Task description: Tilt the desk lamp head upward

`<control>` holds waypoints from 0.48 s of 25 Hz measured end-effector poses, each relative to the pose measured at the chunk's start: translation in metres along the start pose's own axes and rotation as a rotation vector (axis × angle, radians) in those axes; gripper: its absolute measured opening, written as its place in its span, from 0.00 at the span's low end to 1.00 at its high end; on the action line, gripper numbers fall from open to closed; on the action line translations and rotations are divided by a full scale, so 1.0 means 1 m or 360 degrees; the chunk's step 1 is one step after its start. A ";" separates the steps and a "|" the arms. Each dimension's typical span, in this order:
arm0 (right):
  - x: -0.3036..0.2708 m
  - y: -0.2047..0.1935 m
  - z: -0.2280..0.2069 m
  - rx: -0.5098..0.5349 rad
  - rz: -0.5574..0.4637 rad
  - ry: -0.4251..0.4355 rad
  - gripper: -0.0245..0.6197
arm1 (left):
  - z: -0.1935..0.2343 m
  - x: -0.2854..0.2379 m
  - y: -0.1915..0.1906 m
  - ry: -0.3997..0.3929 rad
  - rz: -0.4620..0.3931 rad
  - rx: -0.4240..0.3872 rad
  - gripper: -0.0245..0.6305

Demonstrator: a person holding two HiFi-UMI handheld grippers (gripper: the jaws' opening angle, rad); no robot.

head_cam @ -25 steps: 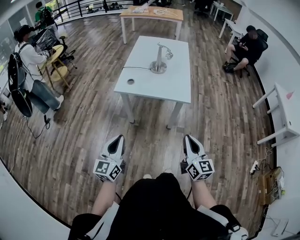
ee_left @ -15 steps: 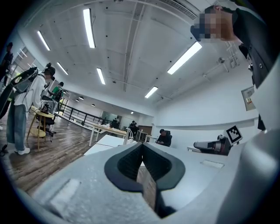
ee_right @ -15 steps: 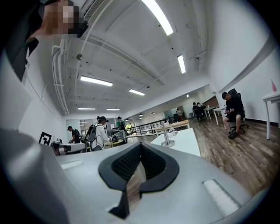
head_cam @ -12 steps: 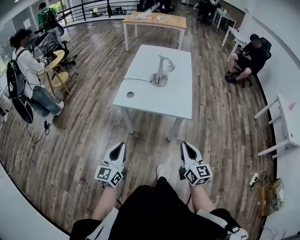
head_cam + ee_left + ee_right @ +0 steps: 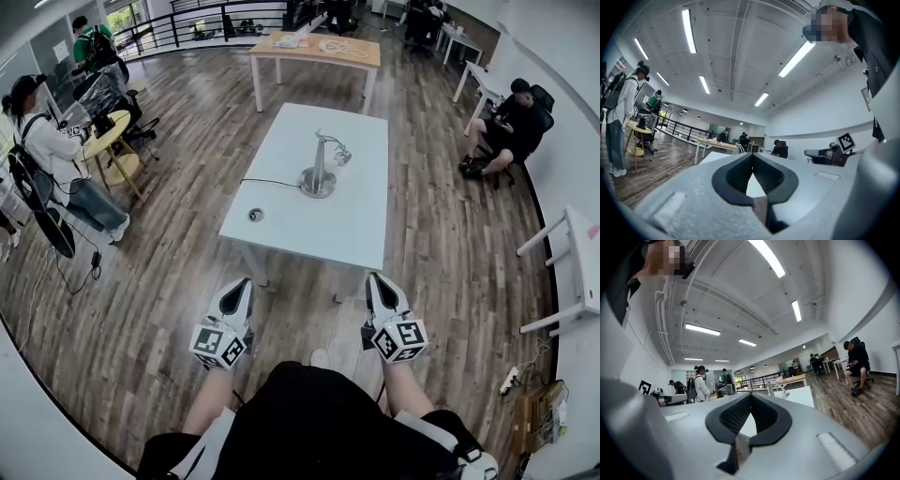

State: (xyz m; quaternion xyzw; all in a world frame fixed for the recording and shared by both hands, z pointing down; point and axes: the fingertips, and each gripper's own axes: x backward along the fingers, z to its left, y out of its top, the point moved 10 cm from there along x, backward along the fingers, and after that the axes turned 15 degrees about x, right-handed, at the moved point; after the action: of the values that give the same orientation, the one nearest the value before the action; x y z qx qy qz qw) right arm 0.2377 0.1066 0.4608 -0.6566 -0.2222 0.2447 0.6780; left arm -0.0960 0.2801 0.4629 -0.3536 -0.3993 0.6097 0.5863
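The table point(image 5: 349, 234) (bearing the desk lamp point(image 5: 320, 170)) has come closer in the head view.

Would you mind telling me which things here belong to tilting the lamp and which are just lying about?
For the job: desk lamp, the white table under it, left gripper, right gripper, both shut.
Lying about: wooden table, yellow side table.

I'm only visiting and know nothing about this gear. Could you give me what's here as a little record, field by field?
Place: open office with a wood floor
Lamp: desk lamp standing on the white table, with a cable leading from its base
Left gripper: shut, empty, well apart from the lamp
Right gripper: shut, empty, well apart from the lamp
Task status: lamp not yet touched
Bystanders: seated person at right, standing person at left
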 end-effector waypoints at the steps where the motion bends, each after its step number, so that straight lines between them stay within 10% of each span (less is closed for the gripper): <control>1: -0.007 0.000 -0.007 -0.0002 0.0002 0.0004 0.04 | 0.001 -0.008 0.001 0.0001 0.0000 -0.0003 0.04; 12: -0.043 -0.005 -0.071 0.0000 0.0019 0.0071 0.04 | -0.002 -0.077 -0.009 0.0086 -0.0010 -0.0014 0.04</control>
State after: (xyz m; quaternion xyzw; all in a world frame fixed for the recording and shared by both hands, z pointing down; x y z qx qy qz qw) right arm 0.2488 0.0242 0.4642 -0.6631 -0.2030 0.2341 0.6814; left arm -0.0854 0.2035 0.4668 -0.3712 -0.3871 0.5963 0.5974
